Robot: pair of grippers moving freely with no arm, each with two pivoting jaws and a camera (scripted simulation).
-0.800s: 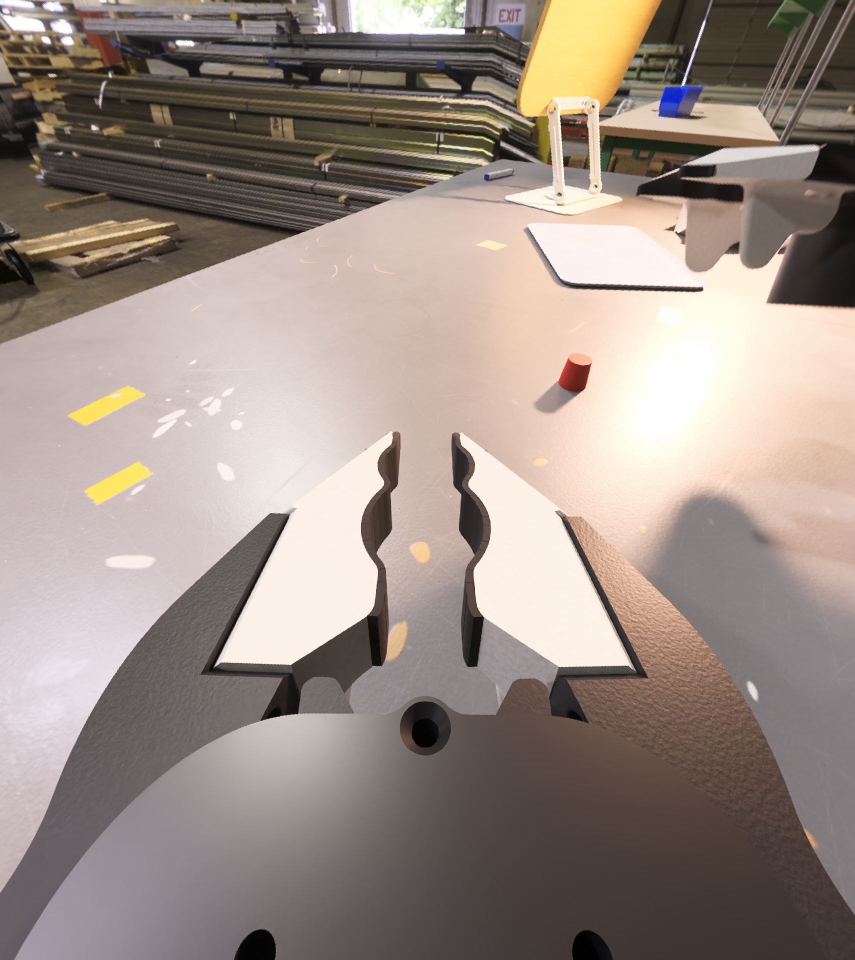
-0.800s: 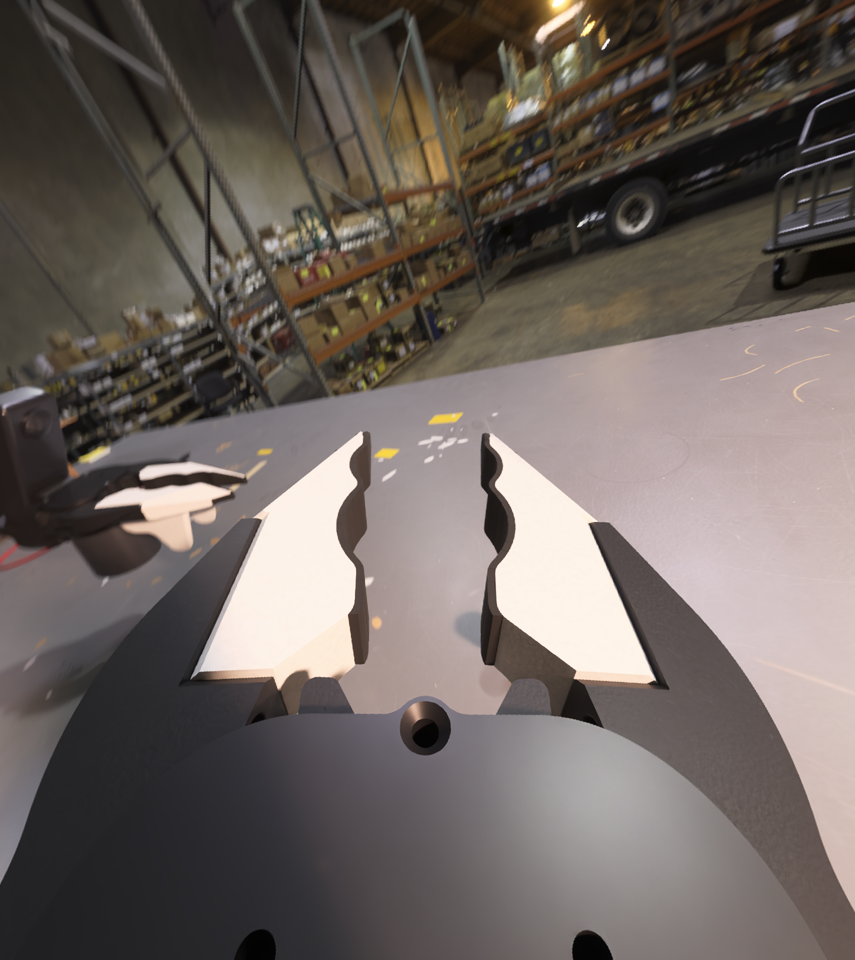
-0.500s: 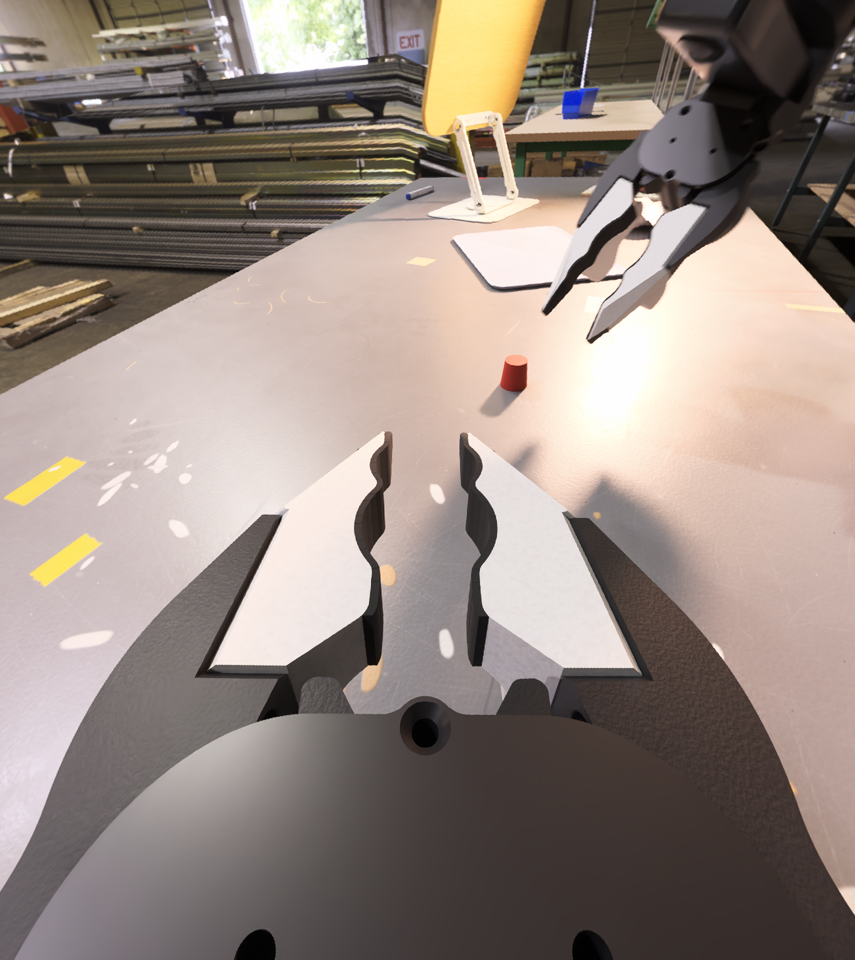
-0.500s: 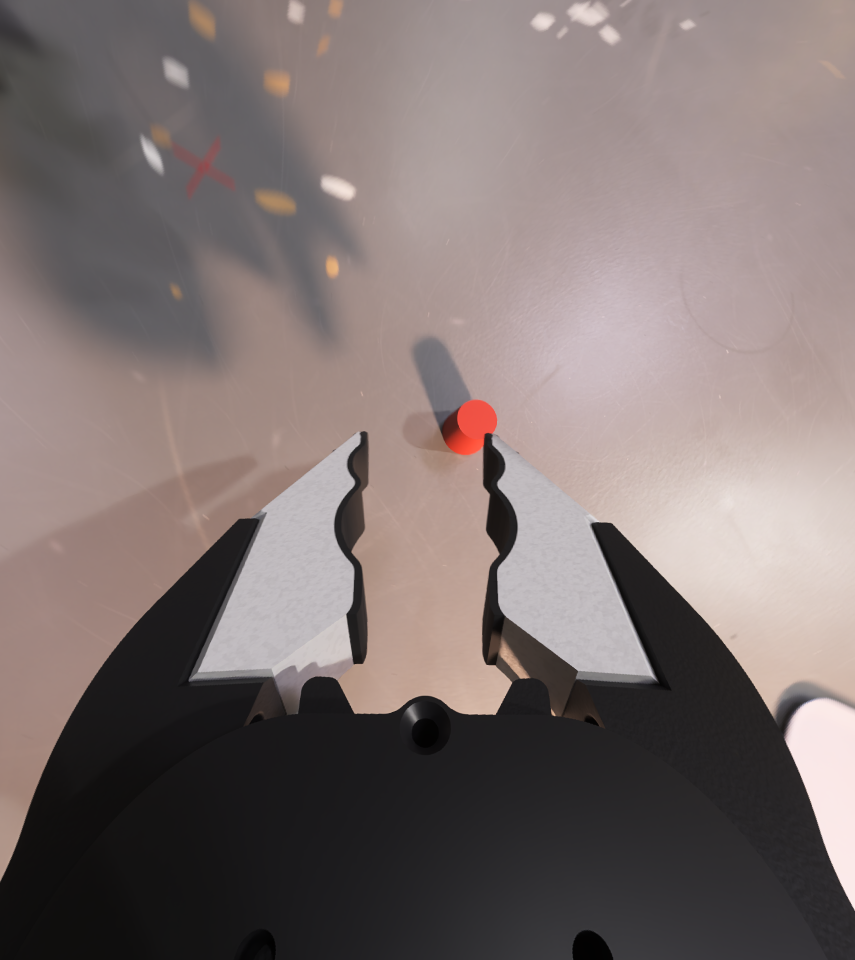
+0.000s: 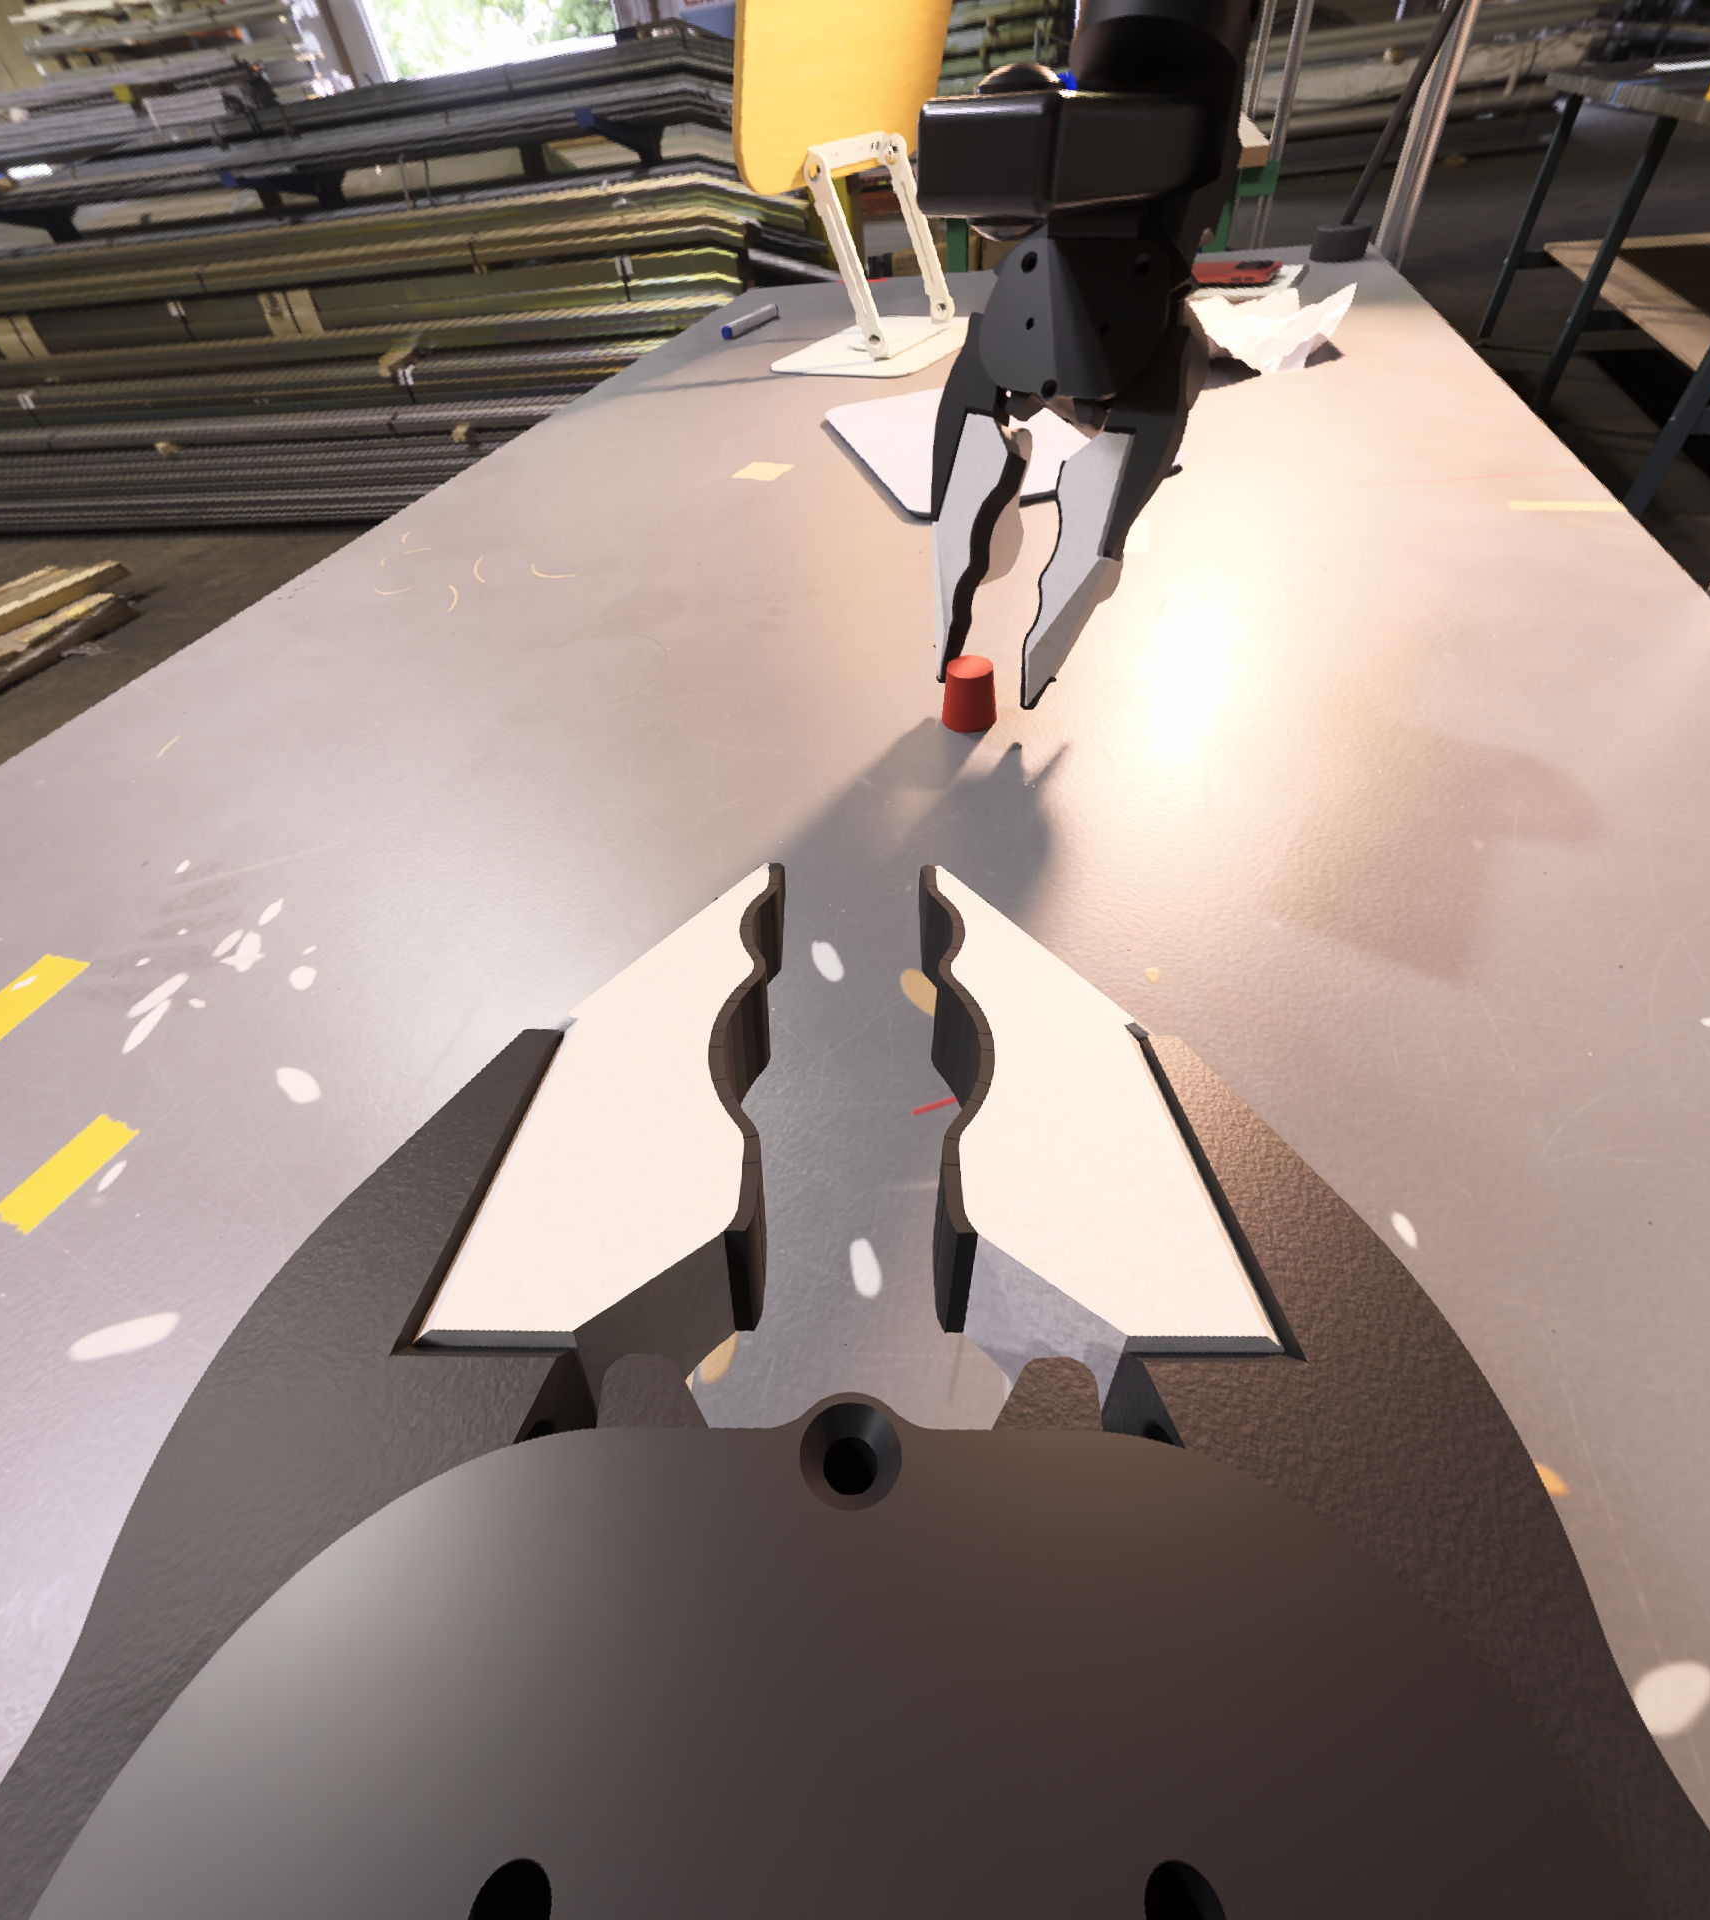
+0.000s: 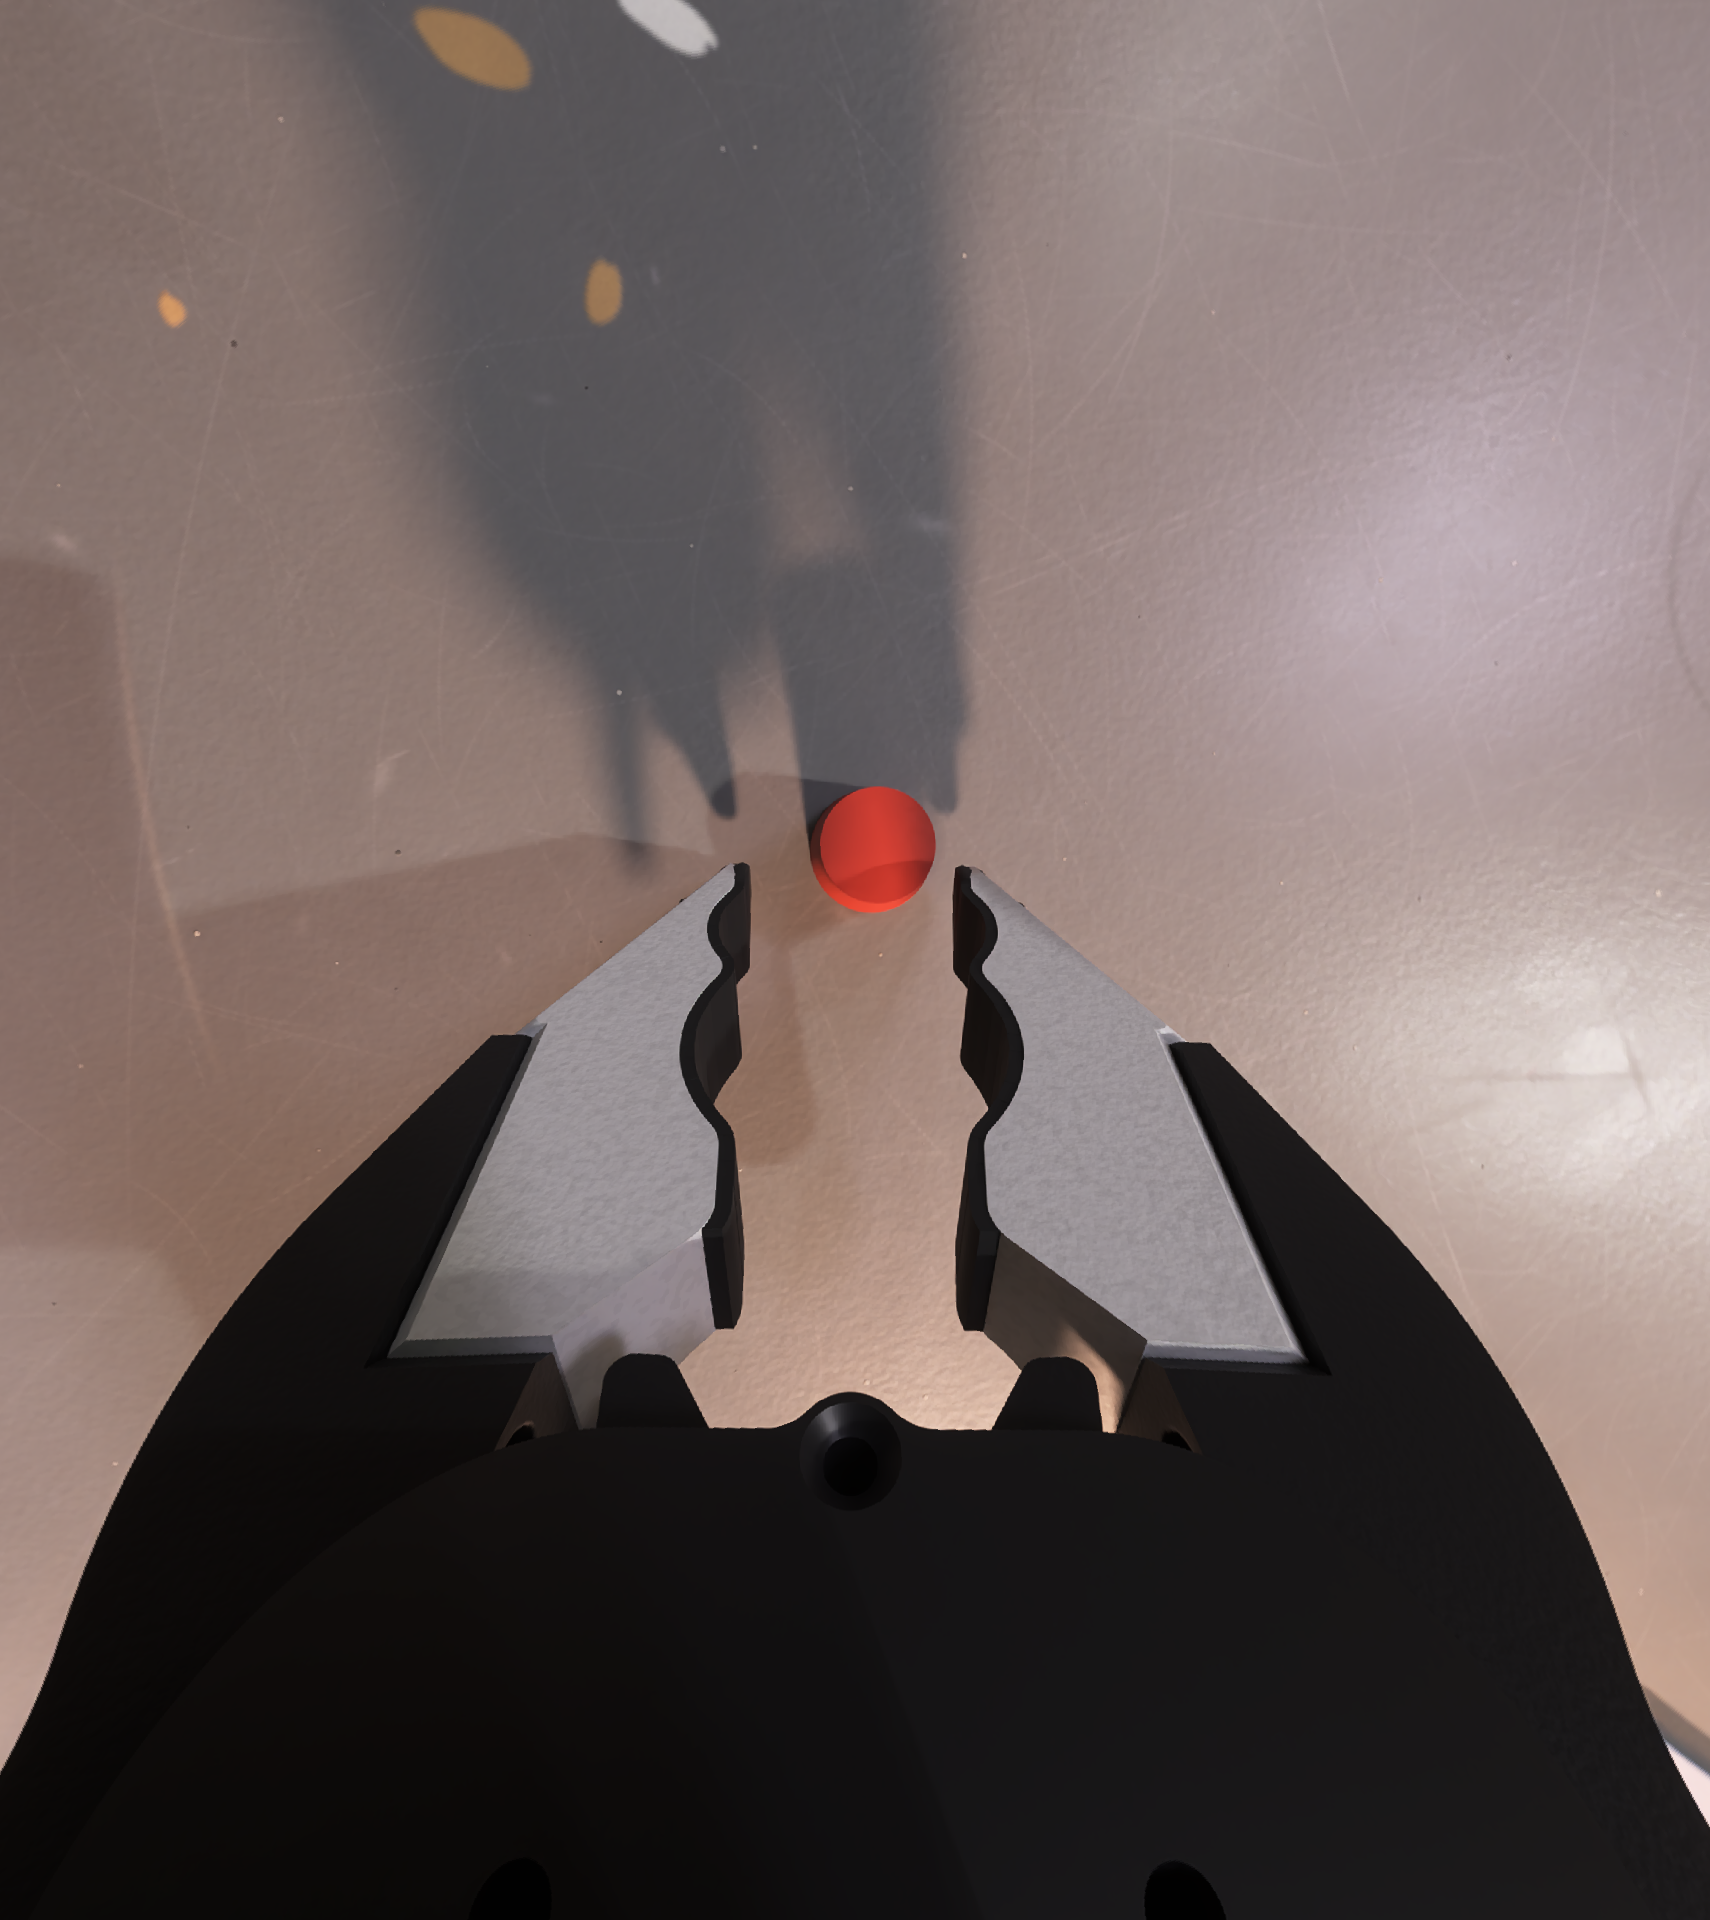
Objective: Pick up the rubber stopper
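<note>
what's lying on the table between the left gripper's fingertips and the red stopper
Nothing solid: in the left wrist view, only bare grey table and shadow separate the left gripper from the rubber stopper.

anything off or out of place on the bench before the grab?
Only a crumpled white paper at the table's far end looks untidy. The rubber stopper stands upright, intact, below the open right tongs.

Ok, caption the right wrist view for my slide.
Open right gripper poised just above upright red rubber stopper on grey table.
</note>
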